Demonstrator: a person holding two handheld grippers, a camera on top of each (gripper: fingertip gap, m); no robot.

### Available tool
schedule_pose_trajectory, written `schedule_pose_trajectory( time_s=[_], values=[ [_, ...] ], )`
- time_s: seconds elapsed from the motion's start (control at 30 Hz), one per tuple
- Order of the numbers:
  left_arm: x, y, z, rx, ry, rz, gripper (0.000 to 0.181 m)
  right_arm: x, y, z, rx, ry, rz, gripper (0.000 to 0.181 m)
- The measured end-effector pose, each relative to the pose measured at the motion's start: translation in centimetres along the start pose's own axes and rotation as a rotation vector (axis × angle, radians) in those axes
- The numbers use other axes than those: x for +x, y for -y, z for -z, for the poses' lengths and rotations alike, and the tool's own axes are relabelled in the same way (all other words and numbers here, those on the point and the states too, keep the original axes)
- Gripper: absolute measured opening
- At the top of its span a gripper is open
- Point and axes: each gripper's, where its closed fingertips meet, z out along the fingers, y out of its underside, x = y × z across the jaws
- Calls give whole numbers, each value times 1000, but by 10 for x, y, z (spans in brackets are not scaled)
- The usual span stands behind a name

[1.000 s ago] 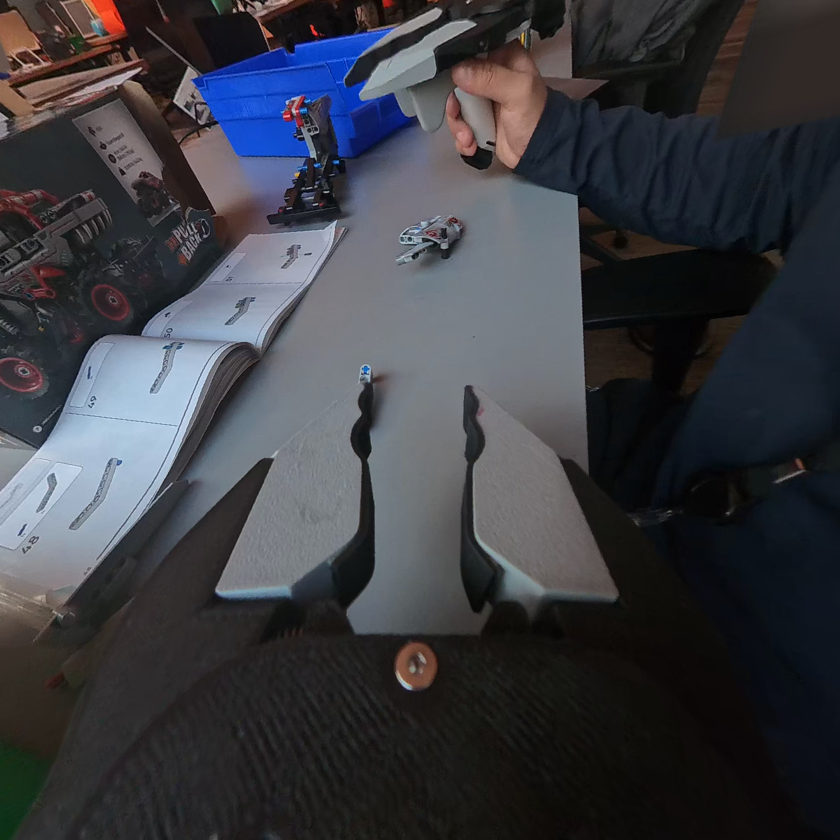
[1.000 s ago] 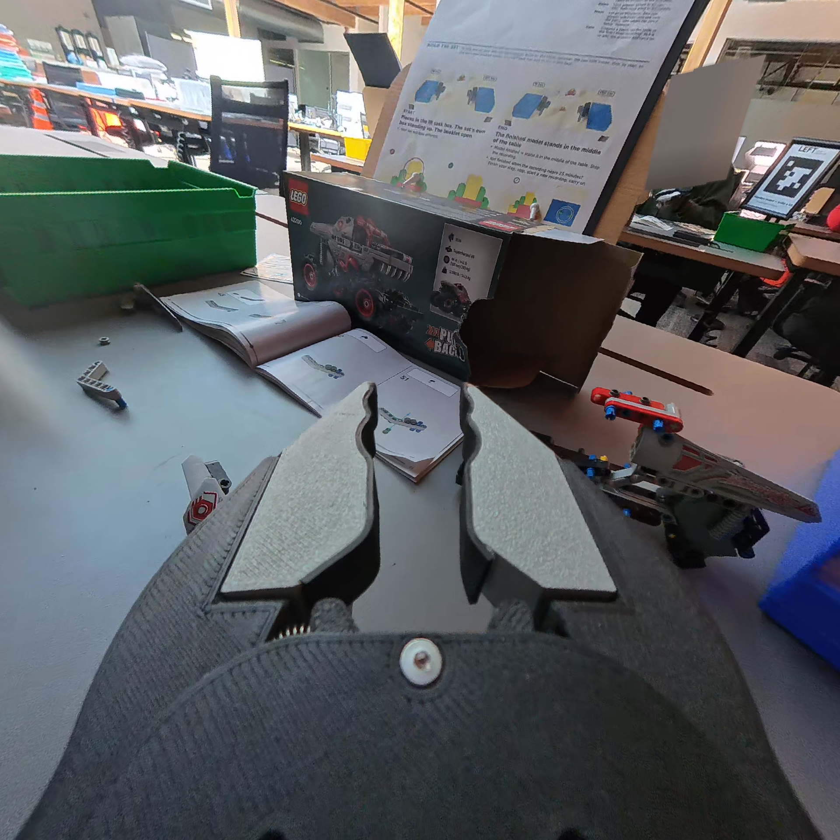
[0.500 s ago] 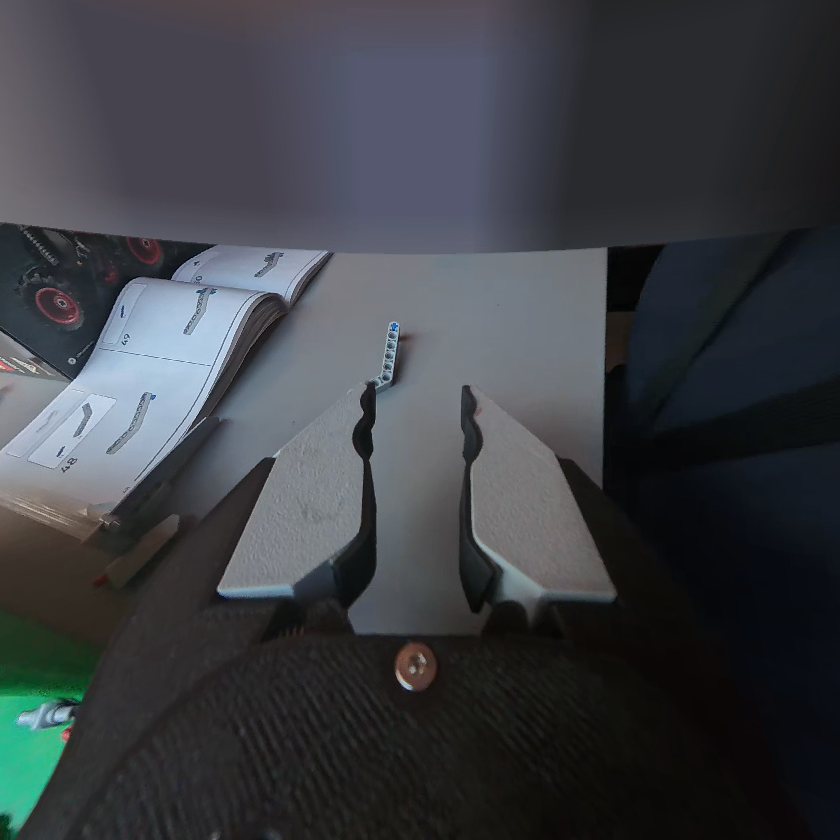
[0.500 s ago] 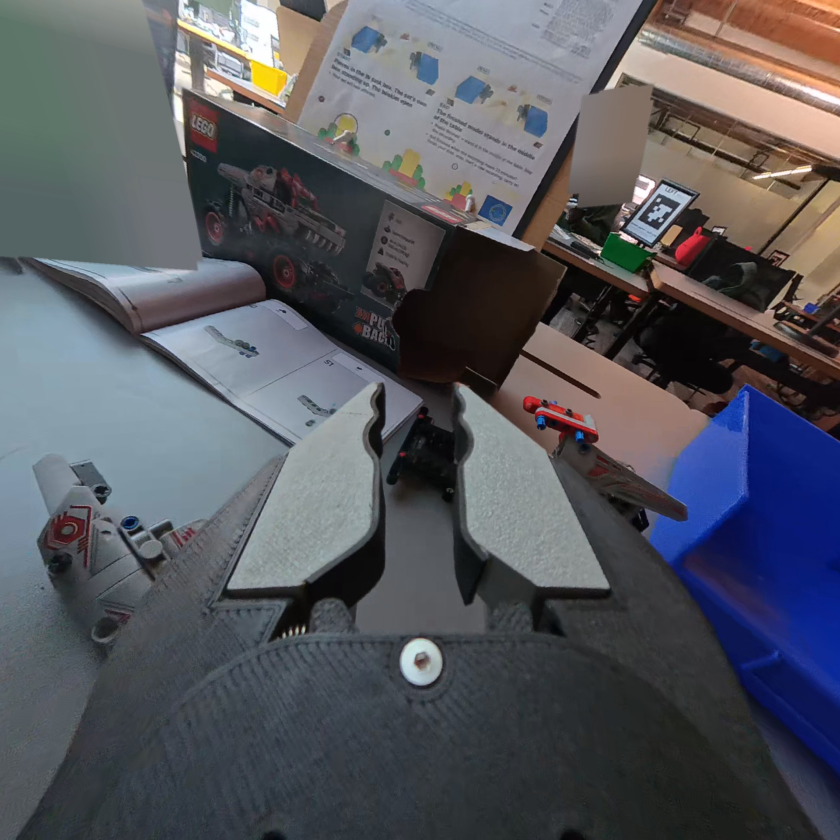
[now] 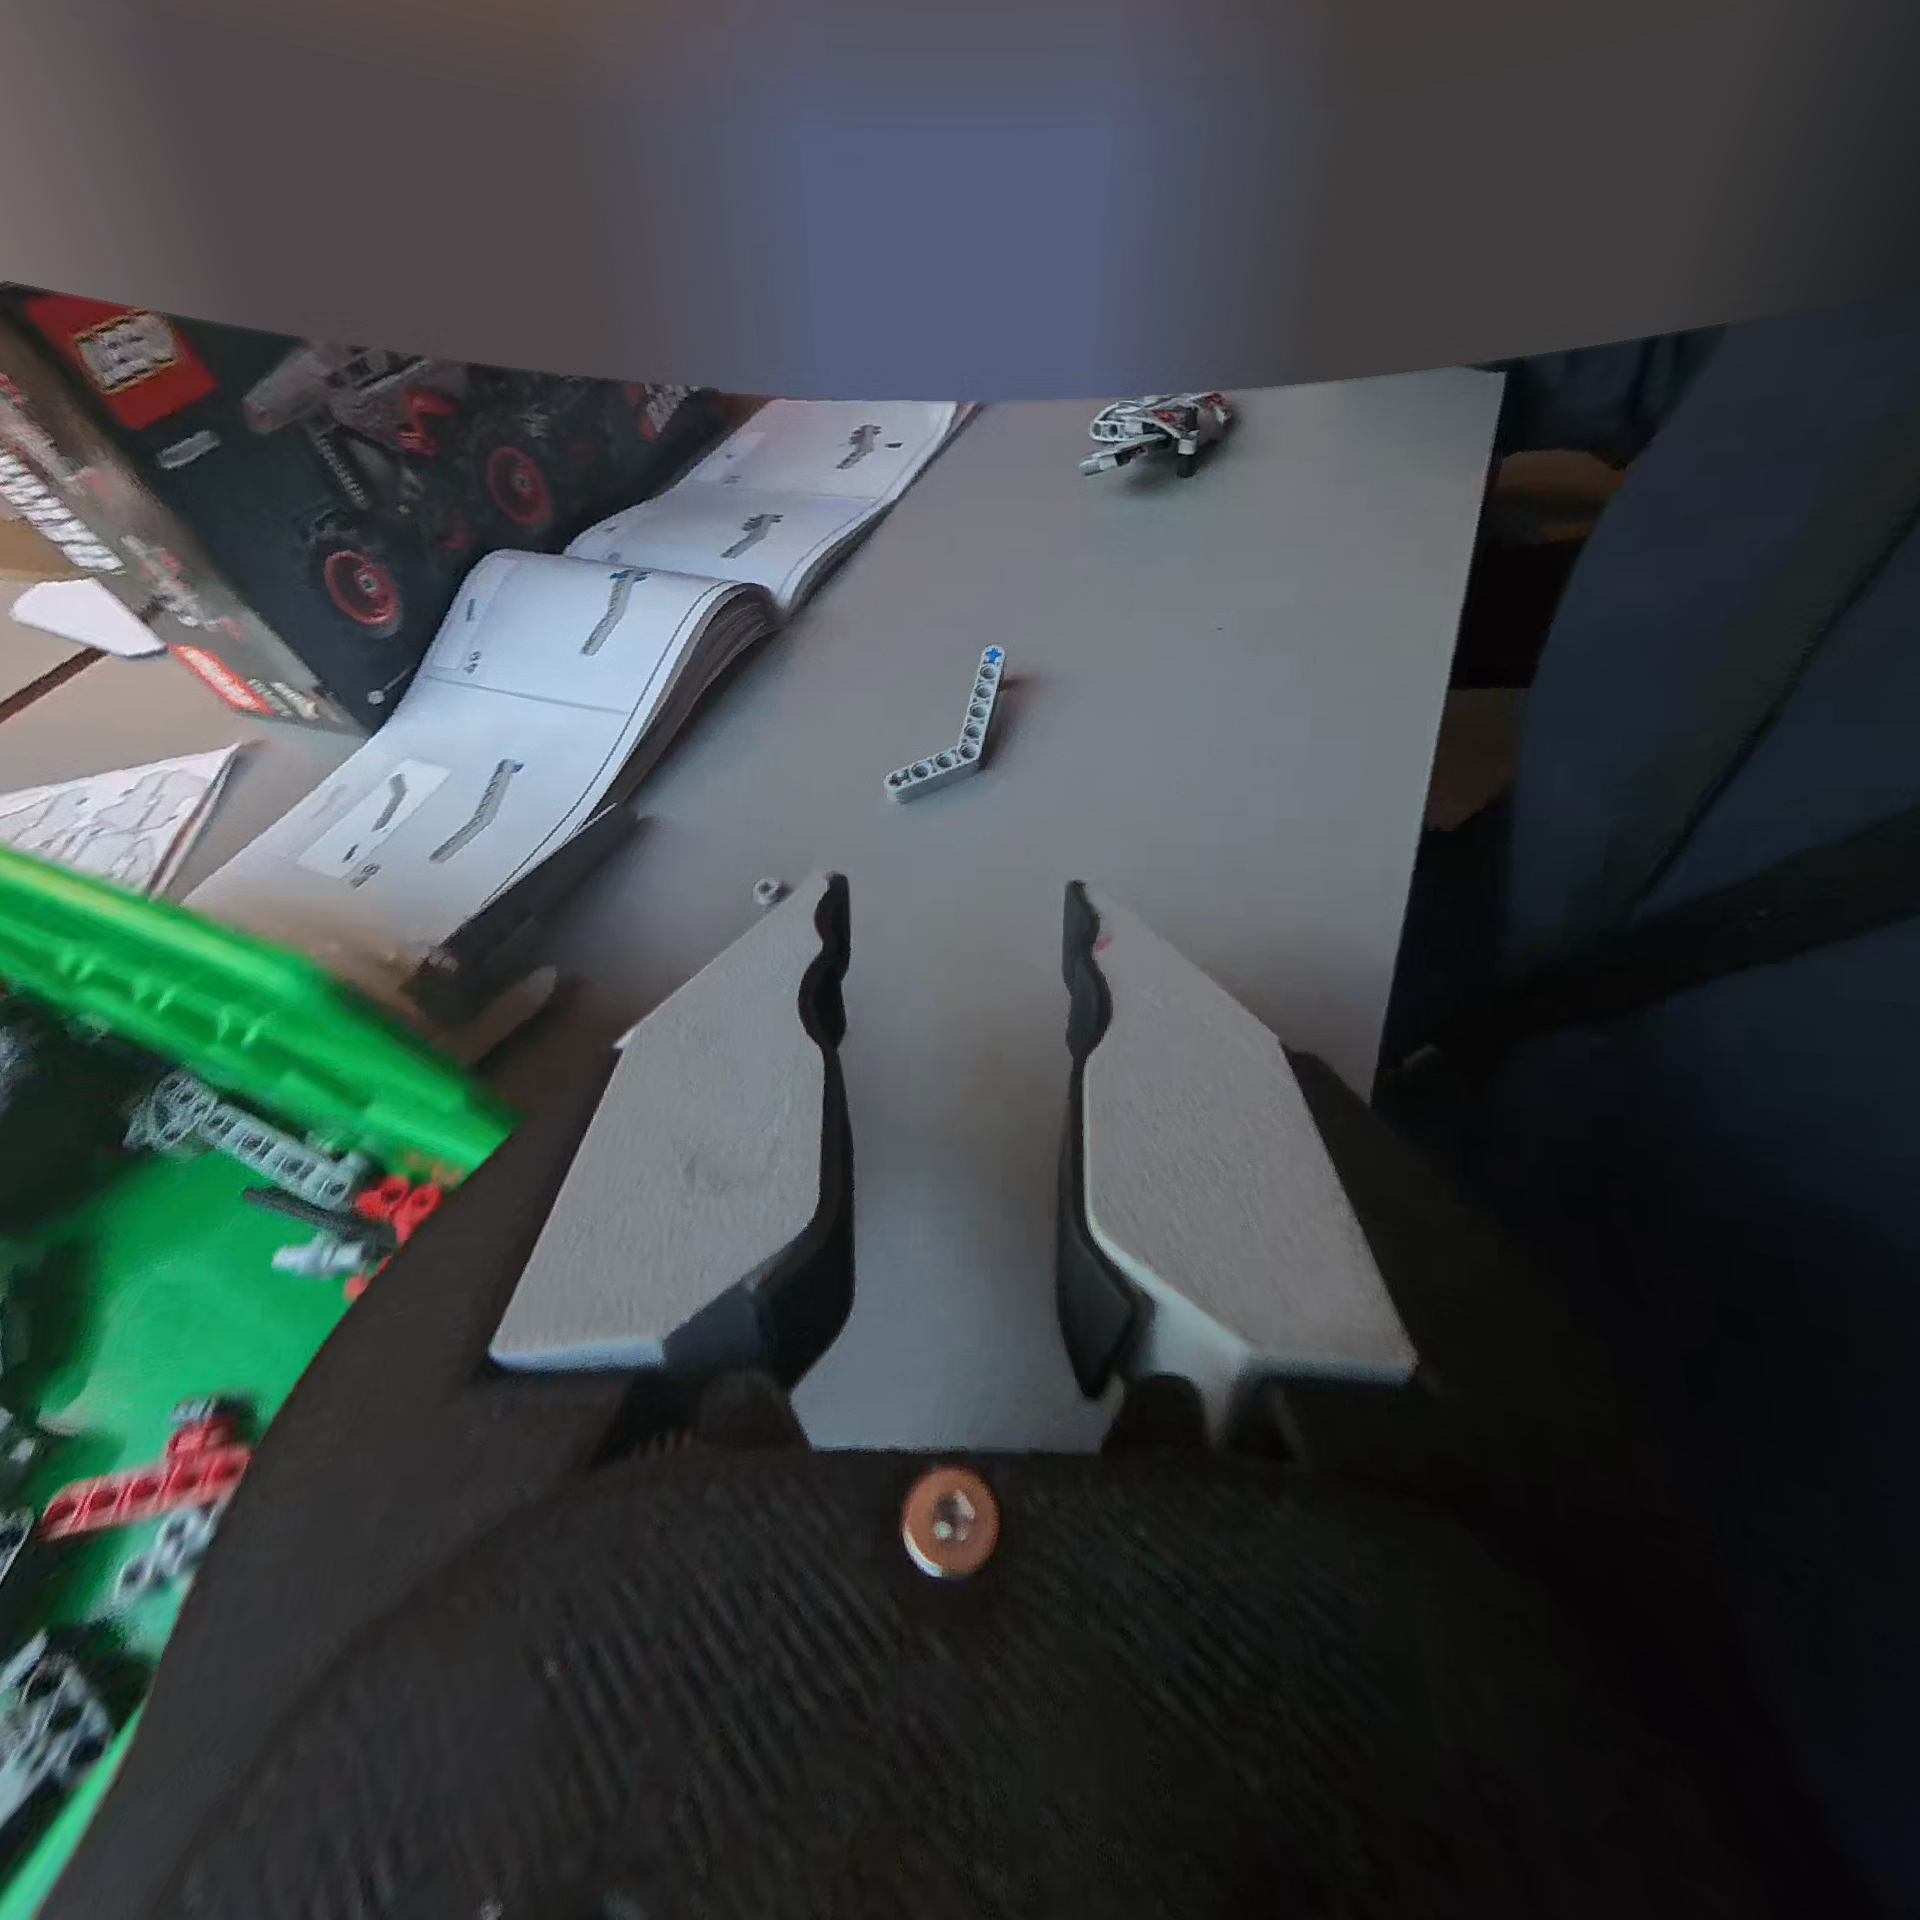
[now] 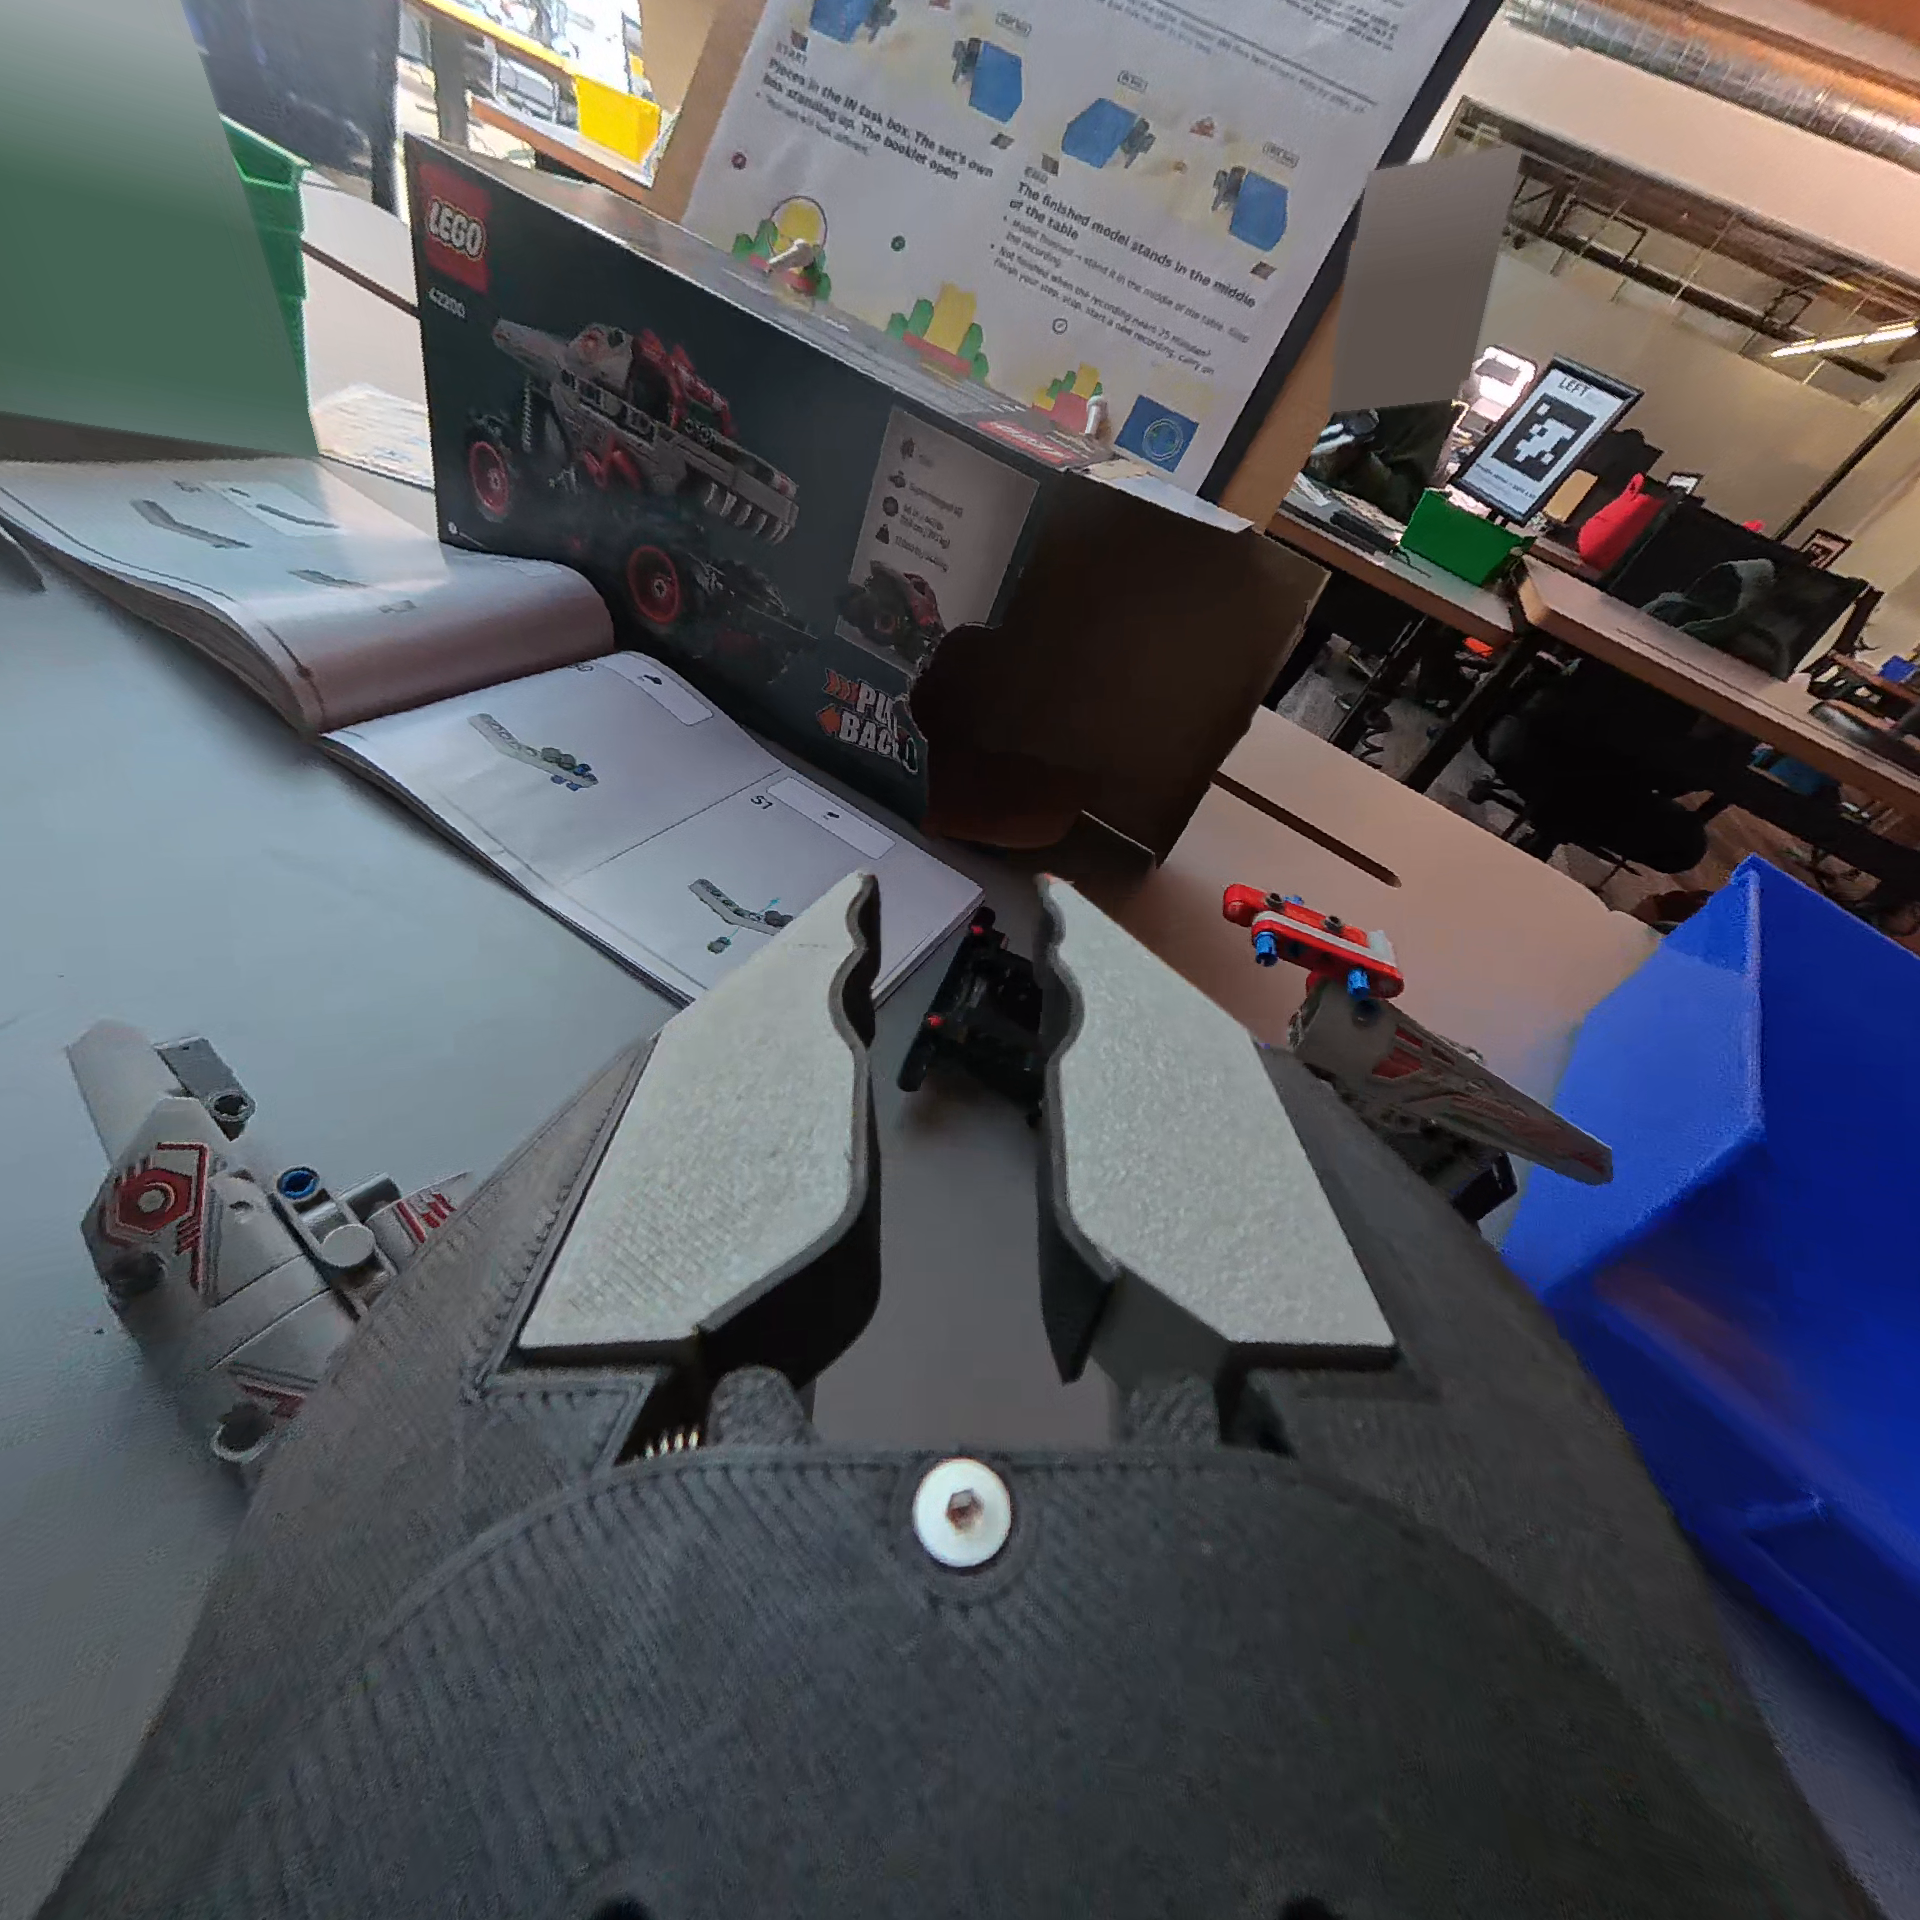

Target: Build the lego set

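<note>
- Left wrist view: the left gripper (image 5: 951, 894) hangs above the pale grey bench (image 5: 1195, 644), angled down toward it, its two grey fingers (image 5: 717, 1101) spread apart with nothing between them.
- Ahead of the tips and clear of them lies a light grey angled lego beam with a blue pin at its far end (image 5: 951, 732), flat on the bench.
- A tiny grey lego piece (image 5: 767, 890) sits just beside the left fingertip.
- Farther off, near the bench's far edge, rests a small grey and red lego sub-assembly (image 5: 1158, 426).
- To the left lies an open white instruction booklet (image 5: 582, 707), with the dark lego set box printed with a red-wheeled truck (image 5: 312, 499) behind it.
- At lower left a bright green plastic bin (image 5: 208, 1039) holds loose grey, red and black lego parts; this area is blurred.
- Right wrist view: the right gripper (image 6: 956, 904) is held low over the bench (image 6: 260, 935), pointing almost level, fingers (image 6: 727, 1143) released and empty.
- Between the tips, farther on, a black lego chassis assembly (image 6: 982, 1013) stands on the bench, not touched.
- To its right rises a grey and red panelled part topped by a red piece with blue pins (image 6: 1340, 977), beside a blue plastic bin (image 6: 1766, 1195).
- At left the grey and red sub-assembly (image 6: 197, 1226) lies close to the gripper body.
- Beyond it are the booklet (image 6: 582, 769) and the box (image 6: 727, 499).
</note>
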Motion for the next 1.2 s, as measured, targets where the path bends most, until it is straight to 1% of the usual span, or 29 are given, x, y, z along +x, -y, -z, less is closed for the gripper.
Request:
schedule_pose_trajectory(
  time_s=[0.13, 0.23, 0.3, 0.4, 0.57, 0.73, 0.83, 1.03, 1.2],
  values=[
    [-20, -3, 42, 62, 117, 106, 24, -6, 4, 0, 9, 7, 29, 25],
    [-37, -10, 68, 60, 165, 223, 27, -7, 7, 1, 19, 1, 40, 24],
    [-45, -17, 76, 68, 189, 253, 26, -5, 10, 3, 29, -8, 37, 24],
    [-56, -31, 79, 17, 262, 256, 27, -3, 13, 8, 52, -18, 27, 25],
    [-54, -15, 83, 88, 293, 139, 5, -2, 14, 10, 70, -8, 7, 25],
    [-58, -16, 74, 103, 250, 193, 10, -6, 12, 7, 54, 4, 22, 24],
    [-60, -14, 72, 119, 223, 217, 10, -6, 12, 6, 48, 6, 30, 24],
    [-56, -20, 62, 52, 218, 164, 14, -5, 12, 6, 46, 0, 29, 24],
    [-57, -17, 65, 78, 214, 186, 15, -5, 12, 6, 46, 1, 31, 24]
  ],
)
